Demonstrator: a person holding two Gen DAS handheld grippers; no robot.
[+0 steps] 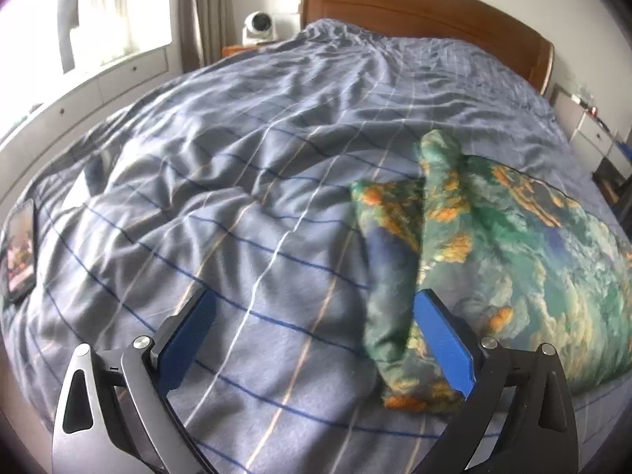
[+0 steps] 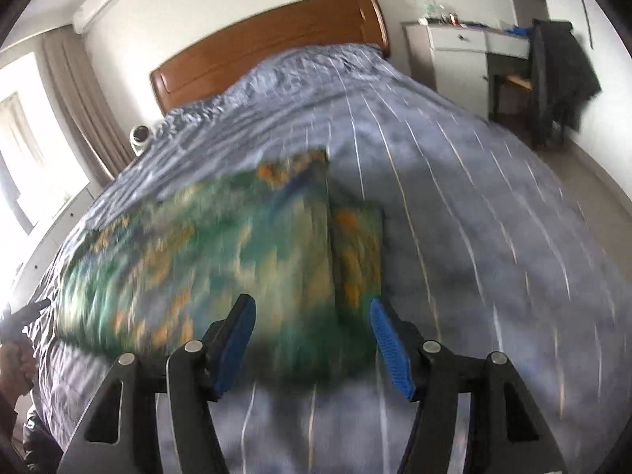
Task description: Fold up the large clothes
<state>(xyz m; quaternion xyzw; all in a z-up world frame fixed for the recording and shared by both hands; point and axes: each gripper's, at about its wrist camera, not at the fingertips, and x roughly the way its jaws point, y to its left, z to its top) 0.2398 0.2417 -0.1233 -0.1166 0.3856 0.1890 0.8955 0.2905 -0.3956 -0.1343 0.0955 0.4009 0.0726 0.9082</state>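
A green garment with orange and blue print lies partly folded on the blue striped bedspread. A long sleeve or strip of it runs toward my left gripper, which is open and empty, its right pad beside that strip. In the right wrist view the same garment lies blurred, with a narrower folded part on its right. My right gripper is open and empty just above the garment's near edge.
A wooden headboard stands at the bed's far end. A phone lies on the bed's left edge. A white camera sits on a nightstand. A white desk and a chair with dark clothing stand to the right.
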